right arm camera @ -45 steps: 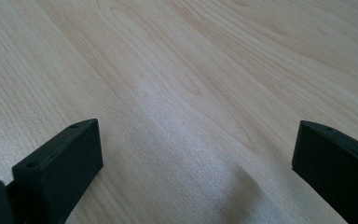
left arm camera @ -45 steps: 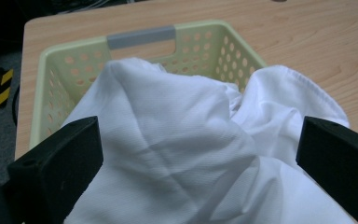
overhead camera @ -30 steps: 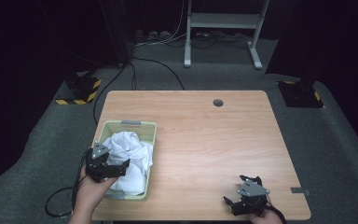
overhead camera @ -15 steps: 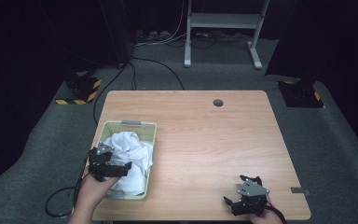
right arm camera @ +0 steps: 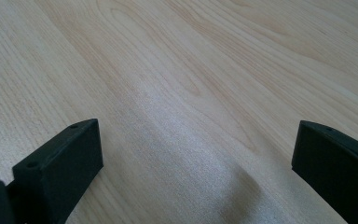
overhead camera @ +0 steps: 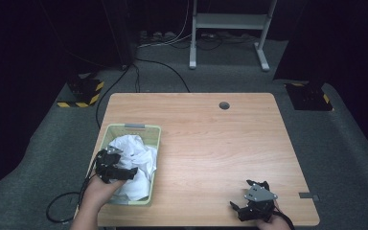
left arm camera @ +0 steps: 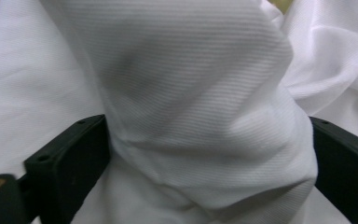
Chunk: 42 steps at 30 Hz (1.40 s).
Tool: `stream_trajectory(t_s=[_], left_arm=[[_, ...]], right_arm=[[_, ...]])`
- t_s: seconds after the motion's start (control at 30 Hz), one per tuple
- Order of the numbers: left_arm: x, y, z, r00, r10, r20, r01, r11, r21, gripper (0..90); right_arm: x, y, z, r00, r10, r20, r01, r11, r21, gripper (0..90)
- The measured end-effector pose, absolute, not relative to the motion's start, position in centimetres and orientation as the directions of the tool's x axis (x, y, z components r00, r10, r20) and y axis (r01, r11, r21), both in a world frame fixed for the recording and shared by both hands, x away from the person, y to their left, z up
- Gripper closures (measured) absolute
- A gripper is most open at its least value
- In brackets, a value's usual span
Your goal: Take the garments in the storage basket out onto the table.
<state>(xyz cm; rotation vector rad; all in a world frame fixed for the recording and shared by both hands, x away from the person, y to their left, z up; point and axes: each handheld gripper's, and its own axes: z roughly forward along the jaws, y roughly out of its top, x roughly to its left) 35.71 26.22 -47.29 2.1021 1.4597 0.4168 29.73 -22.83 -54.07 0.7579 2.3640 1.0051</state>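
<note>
Left gripper [overhead camera: 133, 173]: being held over the near part of the pale green basket [overhead camera: 106, 135], its jaws being kept wide apart with a thick fold of white cloth [overhead camera: 134, 158] bulging between them. In the left gripper view, the ribbed cloth [left arm camera: 191, 107] is being seen pressed up close to the camera, with one black jaw on each side of the fold; whether the fold is being squeezed cannot be told, as the jaws are standing at full spread.

Right gripper [overhead camera: 237, 211]: being held low over the bare wooden table [overhead camera: 220, 143], well apart from the basket, at the table's near edge on the far side from the basket. Its jaws are being kept wide open with nothing between them; in the right gripper view, plain wood grain [right arm camera: 191, 93] is being shown between the two black jaws.

White cloth: being contained in the basket as a crumpled heap, rising above the rim.

Basket: being stood on the table at its near left corner, from the person's side, a grey handle showing on its far rim.

Round hole [overhead camera: 224, 105]: being seen in the tabletop, far from the basket, near the table's far edge.

Left hand [overhead camera: 100, 189]: being seen just behind the left gripper, at the basket's near end.
</note>
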Motion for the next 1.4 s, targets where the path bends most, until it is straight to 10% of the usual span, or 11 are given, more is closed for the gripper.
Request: stream_trajectory(t_s=[0.93, 1.4], left_arm=[[36.2, 24.0, -48.8, 0.440, 0.890, 0.122, 0.728, -0.433, 0.531, 70.9], [35.6, 24.3, -48.2, 0.416, 0.900, 0.131, 0.685, -0.405, 0.606, 77.4]], right_arm=[[29.7, -22.8, -54.1, -0.744, 0.639, -0.195, 0.304, 0.583, 0.753, 1.2], [29.7, -22.8, -54.1, -0.744, 0.639, -0.194, 0.303, 0.582, 0.755, 1.2]])
